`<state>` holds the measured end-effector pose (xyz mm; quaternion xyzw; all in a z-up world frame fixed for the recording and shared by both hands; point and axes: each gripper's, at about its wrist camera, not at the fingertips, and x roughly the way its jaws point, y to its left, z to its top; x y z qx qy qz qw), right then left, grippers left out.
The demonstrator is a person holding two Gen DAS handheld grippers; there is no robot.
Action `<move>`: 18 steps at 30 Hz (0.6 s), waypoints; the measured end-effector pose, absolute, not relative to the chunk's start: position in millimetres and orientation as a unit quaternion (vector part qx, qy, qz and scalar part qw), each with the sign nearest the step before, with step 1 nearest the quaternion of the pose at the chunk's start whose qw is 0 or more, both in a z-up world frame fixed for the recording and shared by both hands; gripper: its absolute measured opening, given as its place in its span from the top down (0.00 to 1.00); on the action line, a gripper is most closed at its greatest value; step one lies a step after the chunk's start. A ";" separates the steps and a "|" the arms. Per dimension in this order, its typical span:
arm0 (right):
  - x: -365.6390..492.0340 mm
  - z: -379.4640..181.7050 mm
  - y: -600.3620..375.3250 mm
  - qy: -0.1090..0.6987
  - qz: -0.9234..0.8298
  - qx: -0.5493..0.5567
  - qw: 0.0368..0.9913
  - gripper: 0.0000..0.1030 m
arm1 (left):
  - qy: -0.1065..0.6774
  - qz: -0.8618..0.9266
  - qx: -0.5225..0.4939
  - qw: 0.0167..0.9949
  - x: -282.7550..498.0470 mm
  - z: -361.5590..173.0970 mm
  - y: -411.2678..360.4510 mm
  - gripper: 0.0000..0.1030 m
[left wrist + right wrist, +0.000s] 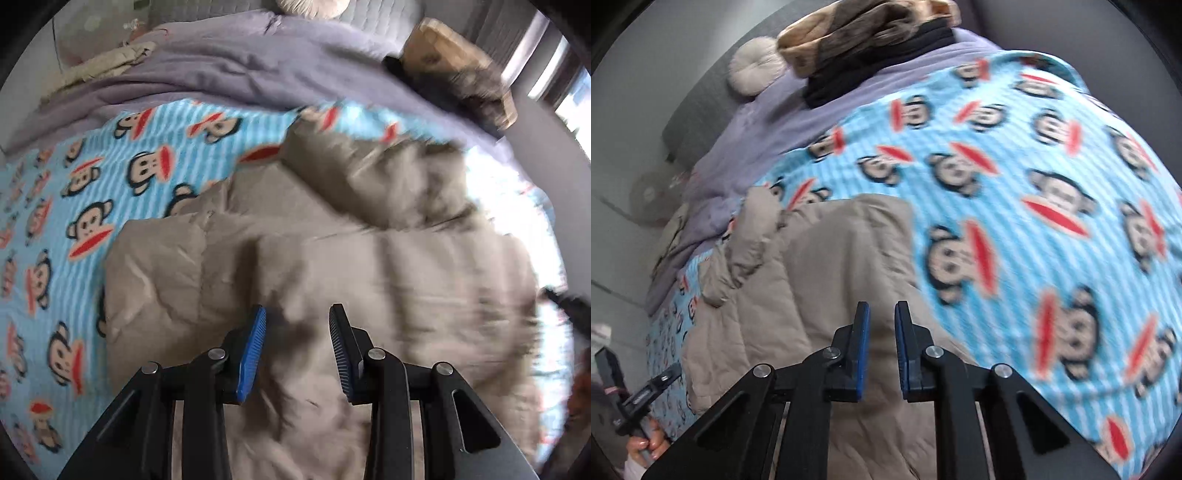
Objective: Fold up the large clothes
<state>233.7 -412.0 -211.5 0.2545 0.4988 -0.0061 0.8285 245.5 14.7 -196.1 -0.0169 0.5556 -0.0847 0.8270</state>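
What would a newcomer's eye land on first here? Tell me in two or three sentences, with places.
First the bright blue striped blanket printed with red-mouthed monkey faces, spread across the bed. On it lies a crumpled beige quilted puffer coat, filling the middle of the left wrist view, right under both grippers. Beyond it a rumpled lilac duvet lies along the blanket's far edge, with a stack of brown and black folded clothes on top.

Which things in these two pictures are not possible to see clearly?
- Beige padded jacket: right part smeared by motion blur, left wrist view; near edge hidden behind right gripper, right wrist view.
- Brown folded pile: contents unclear, blurred and far.
- Left gripper: open, nothing between.
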 end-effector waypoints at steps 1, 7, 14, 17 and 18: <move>245.1 -216.1 -405.4 0.503 0.002 0.243 0.829 0.86 | 0.562 -0.075 -0.007 0.824 247.2 -206.7 15.0 0.64; 278.8 -265.4 -408.1 0.540 -0.028 0.184 0.821 0.92 | 0.572 -0.082 -0.041 0.815 250.3 -236.1 21.7 0.55; 285.9 -293.7 -438.7 0.544 -0.055 0.210 0.810 0.93 | 0.570 -0.086 -0.031 0.816 250.4 -243.2 17.8 0.53; 278.7 -280.2 -436.2 0.546 -0.072 0.182 0.814 0.92 | 0.571 -0.085 -0.029 0.816 249.8 -243.2 17.8 0.53; 271.3 -271.3 -433.5 0.543 -0.080 0.169 0.819 0.92 | 0.572 -0.084 -0.029 0.815 250.4 -243.6 18.2 0.53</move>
